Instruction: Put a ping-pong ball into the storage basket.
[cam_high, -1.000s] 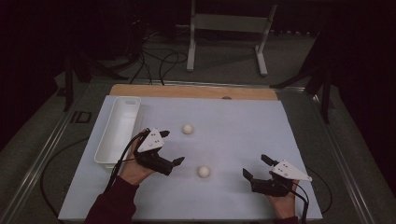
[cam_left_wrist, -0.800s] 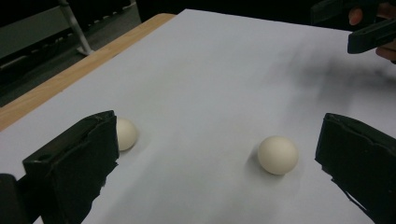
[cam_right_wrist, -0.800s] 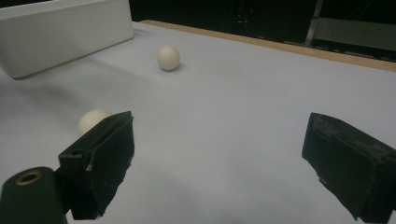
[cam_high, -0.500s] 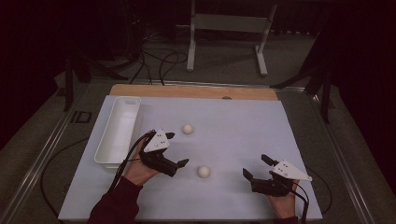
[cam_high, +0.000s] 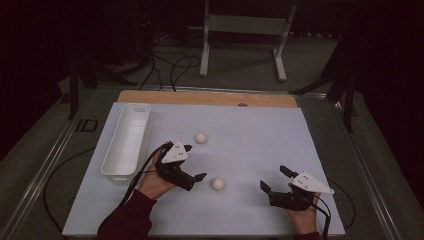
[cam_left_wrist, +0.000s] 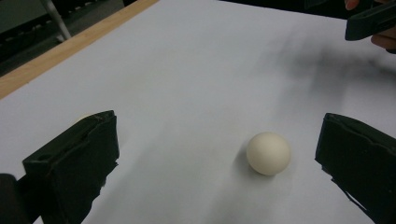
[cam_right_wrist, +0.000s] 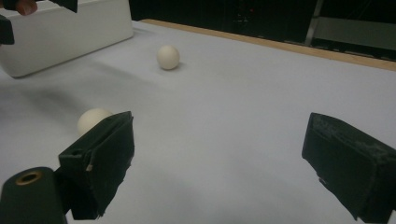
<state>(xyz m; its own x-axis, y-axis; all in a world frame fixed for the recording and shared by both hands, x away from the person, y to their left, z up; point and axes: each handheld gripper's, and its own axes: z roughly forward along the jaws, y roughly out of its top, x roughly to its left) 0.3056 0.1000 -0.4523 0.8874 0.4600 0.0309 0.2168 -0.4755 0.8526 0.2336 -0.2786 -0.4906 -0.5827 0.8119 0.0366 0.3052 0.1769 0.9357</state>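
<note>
Two white balls lie on the white mat. The far ball rests near the mat's middle. The near ball sits just right of my left gripper, which is open; in the left gripper view the ball lies between the jaws, closer to the right one, touching neither. My right gripper is open and holds nothing at the mat's front right. In the right gripper view the near ball peeks from behind the left jaw.
A long white tray stands along the mat's left side. A wooden strip borders the far edge. Beyond the table are a metal stand and floor cables. Bare mat spreads between the grippers and to the far right.
My left gripper has slid right toward the near ball, bringing it between the open jaws. The right gripper and both balls have stayed put.
</note>
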